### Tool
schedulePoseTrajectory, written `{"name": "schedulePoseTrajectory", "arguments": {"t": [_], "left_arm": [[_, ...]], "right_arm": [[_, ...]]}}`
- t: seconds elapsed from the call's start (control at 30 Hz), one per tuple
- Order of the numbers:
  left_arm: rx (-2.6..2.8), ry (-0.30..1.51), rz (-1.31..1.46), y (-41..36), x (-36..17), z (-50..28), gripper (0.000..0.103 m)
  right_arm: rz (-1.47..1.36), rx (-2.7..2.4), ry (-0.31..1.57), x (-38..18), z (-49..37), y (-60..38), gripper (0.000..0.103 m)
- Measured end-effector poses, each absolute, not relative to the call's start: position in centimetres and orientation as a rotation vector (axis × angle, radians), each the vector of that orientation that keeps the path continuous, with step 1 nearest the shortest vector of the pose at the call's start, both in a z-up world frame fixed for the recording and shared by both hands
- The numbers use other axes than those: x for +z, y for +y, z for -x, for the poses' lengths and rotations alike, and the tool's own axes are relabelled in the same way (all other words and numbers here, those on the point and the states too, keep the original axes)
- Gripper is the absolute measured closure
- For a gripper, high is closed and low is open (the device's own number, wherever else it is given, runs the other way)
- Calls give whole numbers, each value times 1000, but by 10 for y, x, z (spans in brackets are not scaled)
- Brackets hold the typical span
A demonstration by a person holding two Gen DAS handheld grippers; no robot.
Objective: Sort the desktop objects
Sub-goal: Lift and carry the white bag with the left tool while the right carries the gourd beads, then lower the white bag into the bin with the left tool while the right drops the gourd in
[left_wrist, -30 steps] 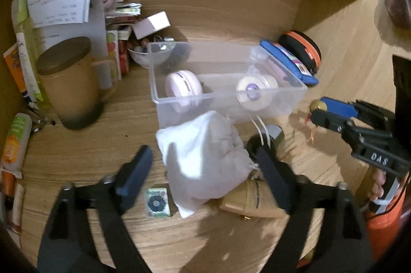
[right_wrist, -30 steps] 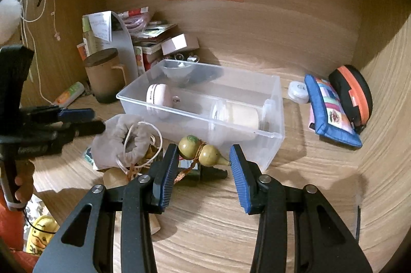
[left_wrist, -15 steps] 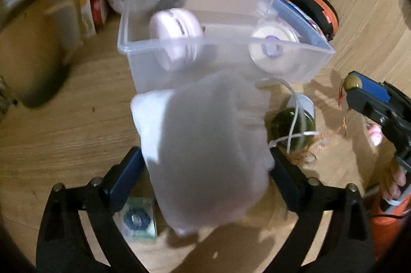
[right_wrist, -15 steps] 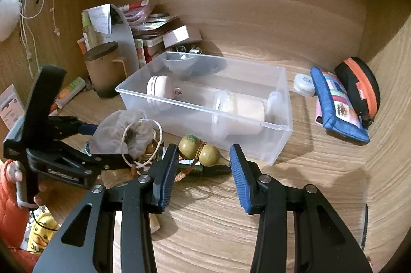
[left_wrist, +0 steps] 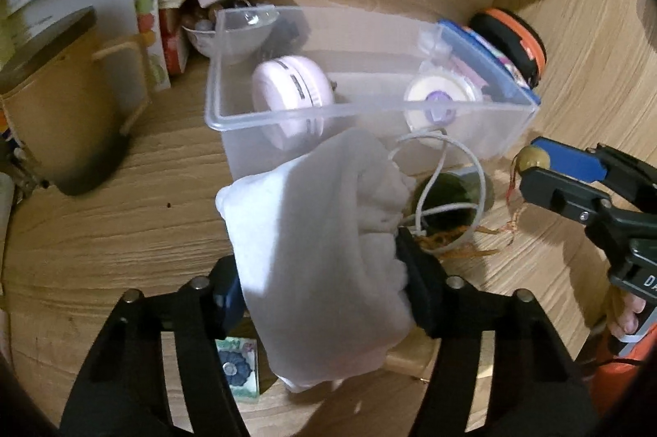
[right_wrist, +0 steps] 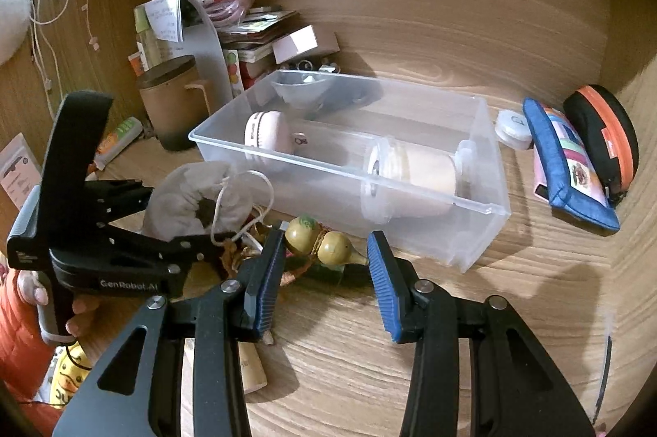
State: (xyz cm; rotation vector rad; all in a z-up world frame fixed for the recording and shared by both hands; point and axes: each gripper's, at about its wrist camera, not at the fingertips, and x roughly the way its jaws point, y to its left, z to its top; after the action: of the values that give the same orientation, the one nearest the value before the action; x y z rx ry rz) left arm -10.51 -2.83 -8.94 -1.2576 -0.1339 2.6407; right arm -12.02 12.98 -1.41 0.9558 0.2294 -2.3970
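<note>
Pouch: white drawstring pouch (left_wrist: 324, 264) sits between the two fingers of the left claw (left_wrist: 324, 289), which press into its sides; its cord loops out toward the bin
Pouch place: just in front of the clear plastic bin (right_wrist: 472, 231), near its front wall, above the wooden desk (right_wrist: 410, 375); whether it touches the desk cannot be told
Left claw: closed partway onto the pouch, cloth bulging between the pads
Right claw (right_wrist: 326, 272): jaws wide apart, holding nothing, blue pads either side of the gourd charm (right_wrist: 324, 240)
Gourd charm: two-lobed, yellow-green, lying on the desk just before the bin
Bin contents: pink round case (left_wrist: 287, 94) at the left end, white spool (left_wrist: 437, 100) at the right
Behind the bin: blue pencil case (right_wrist: 570, 166) and black-orange case (right_wrist: 603, 133) to the right, brown lidded cup (right_wrist: 172, 104) to the left
Desk: small green card (left_wrist: 238, 367) under the left claw
</note>
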Motion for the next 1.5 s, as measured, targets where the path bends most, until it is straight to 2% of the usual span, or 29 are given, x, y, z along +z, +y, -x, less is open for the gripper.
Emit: {"name": "schedulePoseTrajectory", "arguments": {"t": [0.37, 0.6, 1.0, 1.5], "left_arm": [[2714, -239, 1095, -49, -47, 87, 43], [2723, -237, 983, -54, -14, 79, 43], [2759, -165, 911, -42, 26, 112, 43], [2717, -130, 941, -19, 28, 160, 43]], "right_arm": [[-896, -2406, 247, 3, 112, 118, 65], [-836, -2432, 235, 21, 110, 118, 65], [-742, -2500, 268, 52, 132, 126, 65], [-761, -2557, 249, 58, 190, 137, 65]]}}
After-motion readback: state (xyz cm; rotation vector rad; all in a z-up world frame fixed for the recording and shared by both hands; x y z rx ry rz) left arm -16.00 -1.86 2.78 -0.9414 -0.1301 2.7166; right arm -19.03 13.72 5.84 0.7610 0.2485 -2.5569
